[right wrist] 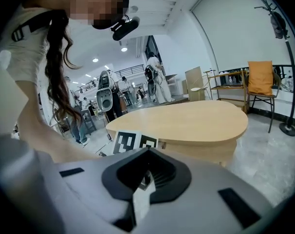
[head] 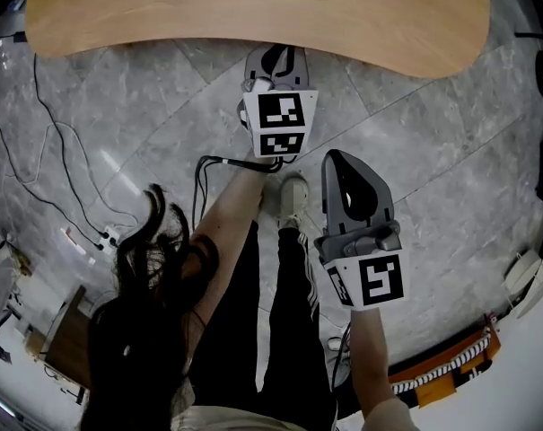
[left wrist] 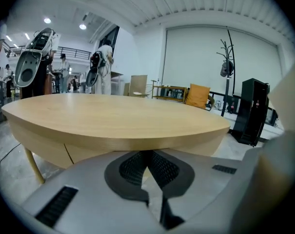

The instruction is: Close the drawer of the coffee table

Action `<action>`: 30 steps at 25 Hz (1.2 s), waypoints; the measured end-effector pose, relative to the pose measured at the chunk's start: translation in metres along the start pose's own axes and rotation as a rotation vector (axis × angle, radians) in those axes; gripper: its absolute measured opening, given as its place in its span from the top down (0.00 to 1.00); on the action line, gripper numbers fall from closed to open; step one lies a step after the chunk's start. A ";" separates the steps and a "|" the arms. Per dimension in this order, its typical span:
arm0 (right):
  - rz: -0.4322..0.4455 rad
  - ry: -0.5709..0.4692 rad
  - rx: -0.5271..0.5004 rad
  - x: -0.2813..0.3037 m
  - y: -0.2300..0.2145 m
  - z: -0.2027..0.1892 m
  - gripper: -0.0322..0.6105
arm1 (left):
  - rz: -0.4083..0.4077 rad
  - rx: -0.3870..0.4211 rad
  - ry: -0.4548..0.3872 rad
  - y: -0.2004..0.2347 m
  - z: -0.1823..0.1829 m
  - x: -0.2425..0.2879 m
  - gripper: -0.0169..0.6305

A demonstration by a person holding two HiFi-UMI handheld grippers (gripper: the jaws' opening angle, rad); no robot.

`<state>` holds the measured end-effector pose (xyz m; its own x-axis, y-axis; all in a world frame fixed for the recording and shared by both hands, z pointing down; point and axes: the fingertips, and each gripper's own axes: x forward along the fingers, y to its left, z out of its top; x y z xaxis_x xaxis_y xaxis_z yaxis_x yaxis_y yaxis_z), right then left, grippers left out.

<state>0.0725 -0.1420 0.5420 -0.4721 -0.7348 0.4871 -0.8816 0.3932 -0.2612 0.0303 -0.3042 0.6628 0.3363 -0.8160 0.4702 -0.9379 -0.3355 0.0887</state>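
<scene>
The light wooden coffee table [head: 253, 12] fills the top of the head view. In the left gripper view its top [left wrist: 113, 116] is close ahead, and the panel under the rim [left wrist: 45, 147] shows a seam and looks flush with the table's side. My left gripper [head: 276, 57] sits at the table's near edge, and its jaws [left wrist: 147, 155] are shut with nothing between them. My right gripper [head: 341, 164] hangs back over the floor, away from the table [right wrist: 186, 118]. Its jaws [right wrist: 147, 161] look shut and empty. The left gripper's marker cube [right wrist: 135, 141] shows just beyond them.
Black cables [head: 38, 151] and a power strip [head: 100, 236] lie on the marble floor at the left. The person's shoe [head: 293, 196] stands between the grippers. A coat stand [left wrist: 227, 67], a black cabinet [left wrist: 254, 111] and an orange chair [right wrist: 259, 79] stand beyond the table.
</scene>
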 end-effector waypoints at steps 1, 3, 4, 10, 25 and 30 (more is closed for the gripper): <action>0.002 0.000 -0.001 0.002 0.000 -0.002 0.94 | 0.000 0.003 -0.024 0.001 0.002 0.001 0.96; 0.005 0.004 0.001 0.005 0.000 -0.007 0.94 | 0.002 0.013 -0.060 0.001 0.005 0.003 0.96; 0.007 0.009 0.002 0.006 0.000 -0.010 0.94 | 0.002 0.018 -0.071 0.002 0.005 0.004 0.96; 0.018 0.036 0.003 0.003 0.005 -0.021 0.94 | -0.018 0.038 -0.057 0.000 0.005 0.003 0.96; 0.024 -0.039 -0.021 -0.005 0.019 0.026 0.94 | -0.015 -0.073 0.152 0.010 -0.006 0.001 0.96; 0.000 -0.106 -0.018 -0.016 0.032 0.068 0.94 | -0.056 -0.081 0.259 0.003 -0.003 -0.024 0.96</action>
<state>0.0520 -0.1555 0.4698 -0.4701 -0.7886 0.3964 -0.8820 0.4025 -0.2453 0.0190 -0.2845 0.6548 0.3648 -0.6463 0.6702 -0.9256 -0.3298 0.1858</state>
